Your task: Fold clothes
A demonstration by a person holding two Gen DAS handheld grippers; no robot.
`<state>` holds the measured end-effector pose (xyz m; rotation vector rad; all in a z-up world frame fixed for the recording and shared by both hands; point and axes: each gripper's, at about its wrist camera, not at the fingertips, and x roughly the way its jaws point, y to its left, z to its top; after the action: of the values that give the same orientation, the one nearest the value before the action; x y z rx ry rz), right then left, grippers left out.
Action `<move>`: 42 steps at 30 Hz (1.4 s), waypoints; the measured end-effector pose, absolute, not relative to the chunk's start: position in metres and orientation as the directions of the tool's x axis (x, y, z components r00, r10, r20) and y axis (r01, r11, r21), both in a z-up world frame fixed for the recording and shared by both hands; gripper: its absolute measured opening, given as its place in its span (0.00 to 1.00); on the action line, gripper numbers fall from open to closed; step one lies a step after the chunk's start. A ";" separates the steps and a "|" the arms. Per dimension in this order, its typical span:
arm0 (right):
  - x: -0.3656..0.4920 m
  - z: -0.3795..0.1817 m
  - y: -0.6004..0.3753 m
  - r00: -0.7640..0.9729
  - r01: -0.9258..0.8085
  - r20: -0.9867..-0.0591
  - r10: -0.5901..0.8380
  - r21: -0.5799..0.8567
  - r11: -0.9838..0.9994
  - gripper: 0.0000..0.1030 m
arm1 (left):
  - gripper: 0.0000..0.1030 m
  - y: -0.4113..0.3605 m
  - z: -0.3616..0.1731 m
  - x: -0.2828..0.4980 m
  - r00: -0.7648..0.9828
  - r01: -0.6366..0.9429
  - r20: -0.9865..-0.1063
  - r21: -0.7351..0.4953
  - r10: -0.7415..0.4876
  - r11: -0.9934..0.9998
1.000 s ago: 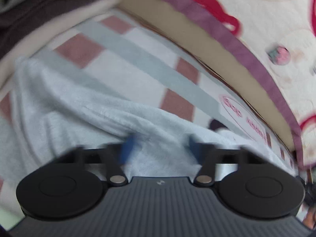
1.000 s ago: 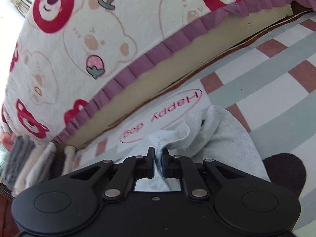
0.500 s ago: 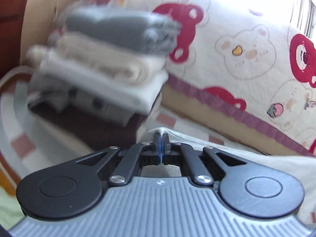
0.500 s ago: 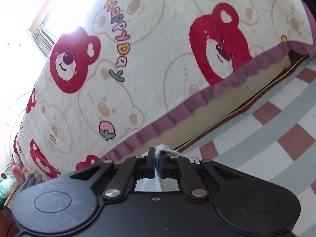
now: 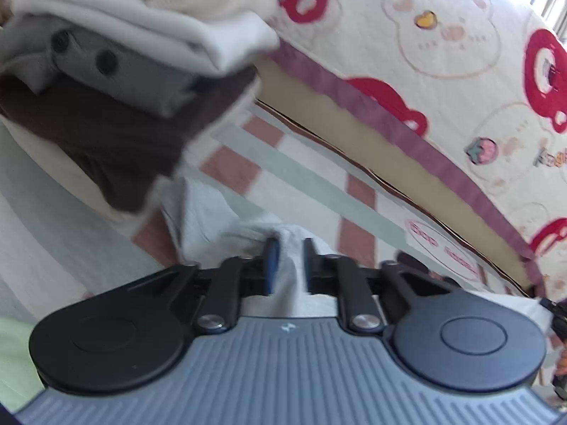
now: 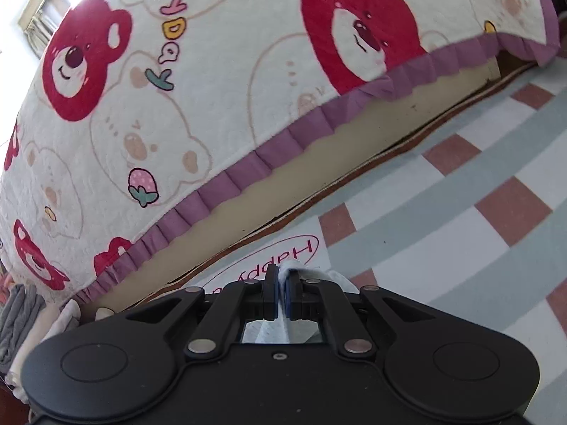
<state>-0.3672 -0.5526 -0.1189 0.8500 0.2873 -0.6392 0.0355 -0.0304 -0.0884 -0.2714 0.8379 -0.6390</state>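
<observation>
Left gripper [image 5: 288, 265]: my jaws are opening, blue pads apart, a fold of the pale garment [image 5: 219, 219] between them, unpressed.
Left pose: angled downward over the garment.
Right gripper [image 6: 281, 294]: I have it clamped tight on a pinch of the garment [image 6: 294, 269], cloth bunched above the tips.
Right pose: tilted downward, garment directly beneath.

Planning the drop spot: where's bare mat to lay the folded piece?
Free: checked floor mat between the purple-frilled bear bedspread and the right gripper. Crowded: folded clothes stack beside the left gripper, whose opening jaws straddle the pale blue garment.
</observation>
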 end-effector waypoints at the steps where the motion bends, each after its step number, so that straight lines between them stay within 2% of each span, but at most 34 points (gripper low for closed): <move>1: -0.367 -0.119 -0.552 0.777 0.629 -0.480 -0.406 0.604 0.490 0.06 | 0.40 -0.030 -0.090 0.030 0.489 0.415 -0.615 -0.459 -0.618 0.785; 8: -0.361 -0.122 -0.552 0.778 0.628 -0.495 -0.387 0.600 0.496 0.07 | 0.48 -0.020 -0.113 0.010 0.407 0.321 -0.696 -0.497 -0.591 0.806; 11: -0.361 -0.121 -0.550 0.780 0.626 -0.495 -0.383 0.599 0.499 0.07 | 0.51 -0.023 -0.122 0.005 0.345 0.306 -0.705 -0.540 -0.620 0.784; 14: -0.360 -0.121 -0.548 0.782 0.623 -0.500 -0.373 0.600 0.502 0.07 | 0.53 -0.031 -0.124 0.009 0.346 0.326 -0.717 -0.512 -0.605 0.794; 15: -0.359 -0.121 -0.548 0.781 0.624 -0.504 -0.370 0.596 0.505 0.07 | 0.51 -0.032 -0.125 0.011 0.351 0.328 -0.714 -0.513 -0.607 0.793; 16: -0.358 -0.122 -0.547 0.780 0.625 -0.507 -0.367 0.592 0.509 0.07 | 0.40 -0.032 -0.125 0.011 0.357 0.335 -0.708 -0.511 -0.609 0.792; 17: -0.357 -0.122 -0.547 0.779 0.626 -0.511 -0.364 0.588 0.512 0.07 | 0.08 -0.033 -0.124 0.011 0.367 0.345 -0.703 -0.506 -0.610 0.791; 18: -0.356 -0.122 -0.547 0.777 0.627 -0.514 -0.364 0.584 0.515 0.07 | 0.07 -0.032 -0.121 0.010 0.385 0.363 -0.687 -0.501 -0.616 0.786; 20: -0.355 -0.122 -0.546 0.771 0.635 -0.518 -0.372 0.574 0.517 0.07 | 0.06 -0.031 -0.108 0.006 0.438 0.420 -0.626 -0.491 -0.645 0.763; 22: -0.355 -0.123 -0.546 0.760 0.647 -0.527 -0.380 0.566 0.511 0.09 | 0.06 -0.034 -0.084 -0.006 0.495 0.543 -0.526 -0.434 -0.691 0.719; 24: -0.354 -0.126 -0.548 0.748 0.662 -0.544 -0.381 0.562 0.496 0.10 | 0.06 -0.040 -0.070 -0.007 0.497 0.586 -0.495 -0.415 -0.713 0.696; 26: -0.353 -0.129 -0.550 0.741 0.669 -0.558 -0.373 0.566 0.483 0.10 | 0.07 -0.043 -0.069 0.002 0.473 0.562 -0.495 -0.467 -0.729 0.682; 29: -0.354 -0.130 -0.551 0.730 0.681 -0.578 -0.363 0.577 0.451 0.10 | 0.07 -0.047 -0.084 0.012 0.460 0.505 -0.545 -0.489 -0.701 0.711; 31: -0.349 -0.127 -0.554 0.685 0.728 -0.634 -0.359 0.615 0.304 0.10 | 0.07 -0.050 -0.092 0.016 0.449 0.474 -0.581 -0.489 -0.678 0.732; 33: -0.320 -0.127 -0.561 0.703 0.710 -0.659 -0.268 0.675 0.202 0.10 | 0.07 -0.049 -0.094 0.022 0.437 0.445 -0.607 -0.496 -0.664 0.746; 36: -0.262 -0.121 -0.566 0.767 0.636 -0.617 -0.178 0.692 0.340 0.07 | 0.08 -0.048 -0.092 0.030 0.429 0.413 -0.637 -0.492 -0.641 0.766; 38: -0.245 -0.127 -0.565 0.776 0.616 -0.608 -0.171 0.668 0.418 0.07 | 0.08 -0.050 -0.084 0.032 0.401 0.443 -0.663 -0.464 -0.632 0.767; 42: -0.245 -0.164 -0.571 0.785 0.585 -0.613 -0.093 0.683 0.437 0.07 | 0.08 -0.052 -0.067 0.024 0.397 0.508 -0.689 -0.385 -0.606 0.771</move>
<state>-0.2449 -0.5712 -0.1637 1.0420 0.5401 -0.4475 0.0243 -0.0517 -0.0665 -0.1189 0.9232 -0.7071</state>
